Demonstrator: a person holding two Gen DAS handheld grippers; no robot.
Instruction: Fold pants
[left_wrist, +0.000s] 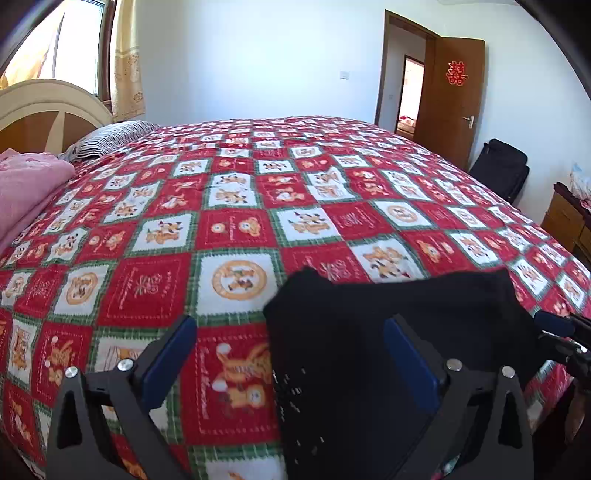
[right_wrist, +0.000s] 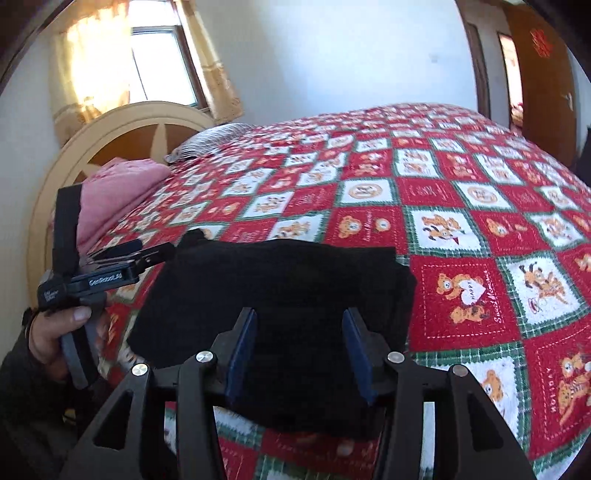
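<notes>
The black pants (left_wrist: 399, 332) lie folded into a compact rectangle on the red patterned quilt (left_wrist: 236, 229) near the bed's front edge. My left gripper (left_wrist: 291, 343) is open, its right finger over the pants' left part, its left finger over bare quilt. In the right wrist view the pants (right_wrist: 280, 295) fill the lower middle. My right gripper (right_wrist: 300, 332) is open, its blue pads hovering just above the fabric. The left gripper (right_wrist: 122, 254) shows at the left, held by a hand, near the pants' left edge. The right gripper's tip (left_wrist: 557, 325) shows at the pants' right edge.
A pink blanket (left_wrist: 26, 192) and a striped pillow (left_wrist: 107, 140) lie at the headboard (left_wrist: 48, 107) end. A brown door (left_wrist: 450, 96) stands open at the far right. A black bag (left_wrist: 502, 170) and a wooden cabinet (left_wrist: 565, 218) stand beside the bed.
</notes>
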